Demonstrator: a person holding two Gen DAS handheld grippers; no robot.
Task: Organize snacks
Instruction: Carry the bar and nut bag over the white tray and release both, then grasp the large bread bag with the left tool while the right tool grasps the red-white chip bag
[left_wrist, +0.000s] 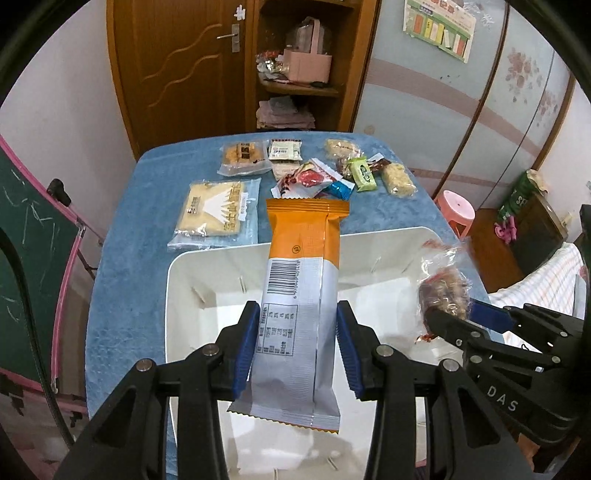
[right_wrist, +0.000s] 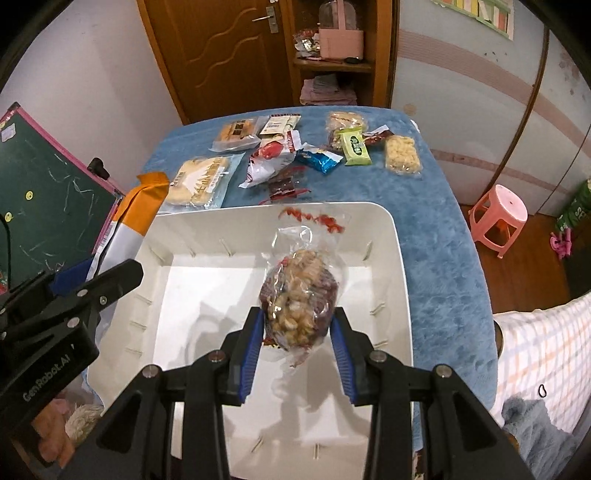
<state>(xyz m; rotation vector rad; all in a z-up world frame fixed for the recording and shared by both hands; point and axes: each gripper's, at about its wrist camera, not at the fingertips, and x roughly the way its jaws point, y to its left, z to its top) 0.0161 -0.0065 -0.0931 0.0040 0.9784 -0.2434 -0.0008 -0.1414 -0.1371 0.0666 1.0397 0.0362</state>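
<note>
A long orange and silver snack packet (left_wrist: 301, 295) hangs over the white bin (left_wrist: 173, 266), and my left gripper (left_wrist: 297, 308) is shut on its lower half, blue pads pressing both sides. To its right, my right gripper (left_wrist: 454, 314) holds a clear bag. In the right wrist view that clear bag of nut and date snack (right_wrist: 299, 299) sits between the pads of my right gripper (right_wrist: 297, 312), shut on it above the empty inside of the bin (right_wrist: 402, 258). The left gripper (right_wrist: 107, 273) with the orange packet (right_wrist: 144, 206) shows at the bin's left edge.
Beyond the bin, a blue towel-covered table (right_wrist: 436, 206) holds a big cracker pack (left_wrist: 214, 214), a green packet (right_wrist: 354, 147), a rice-puff bar (right_wrist: 402, 153) and several other small snacks. A chalkboard (right_wrist: 48, 206) stands on the left and a pink stool (right_wrist: 498, 214) on the right.
</note>
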